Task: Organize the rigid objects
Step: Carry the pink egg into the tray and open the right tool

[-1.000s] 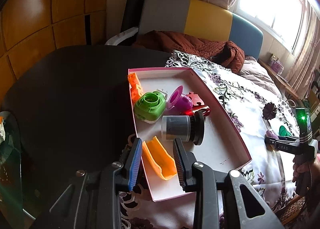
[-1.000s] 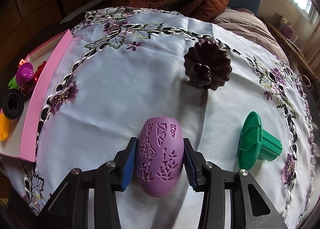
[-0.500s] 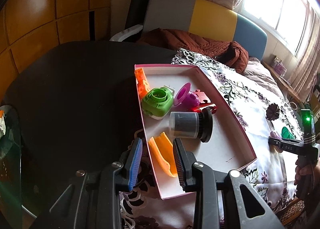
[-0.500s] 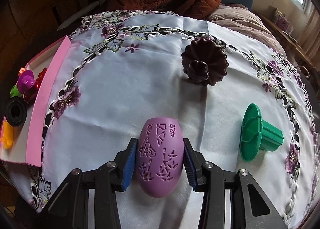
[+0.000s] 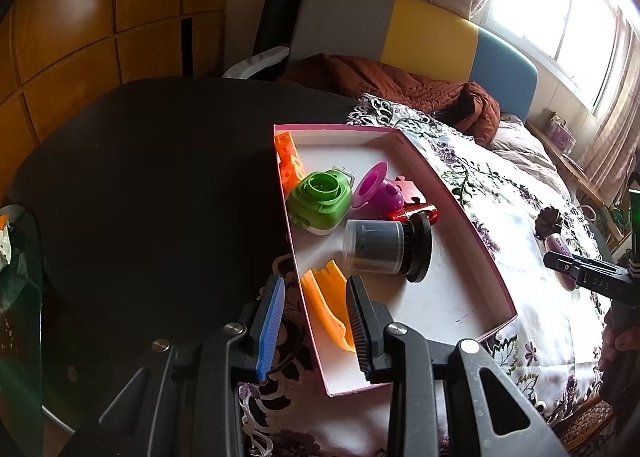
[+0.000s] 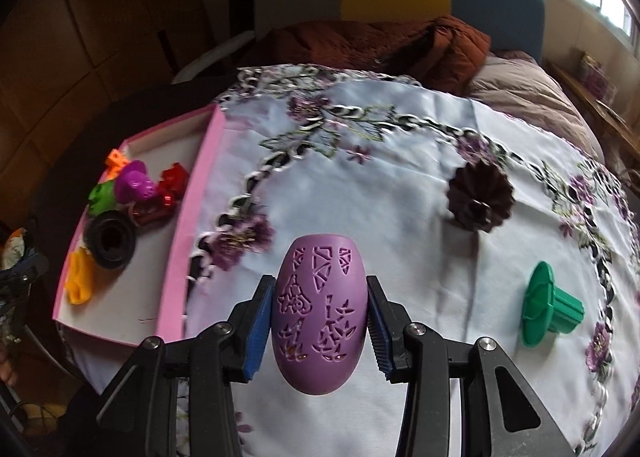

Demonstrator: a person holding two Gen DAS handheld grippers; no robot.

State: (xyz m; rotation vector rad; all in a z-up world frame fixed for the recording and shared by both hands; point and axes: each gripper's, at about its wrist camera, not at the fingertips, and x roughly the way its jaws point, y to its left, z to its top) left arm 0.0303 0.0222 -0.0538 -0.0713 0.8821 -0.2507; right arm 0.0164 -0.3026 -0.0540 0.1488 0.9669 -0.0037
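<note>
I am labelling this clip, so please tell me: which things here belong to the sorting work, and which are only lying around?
Part of the job:
- purple egg-shaped shell, shut in the right gripper
- pink tray with sorted toys
- green flanged piece on the cloth
- dark brown fluted mold on the cloth

Just lying about:
- brown blanket
- embroidered tablecloth

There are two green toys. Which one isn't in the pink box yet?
The dark green flanged plastic piece lies on its side on the flowered tablecloth, outside the pink box. The lime green round one already sits inside the box.
</note>
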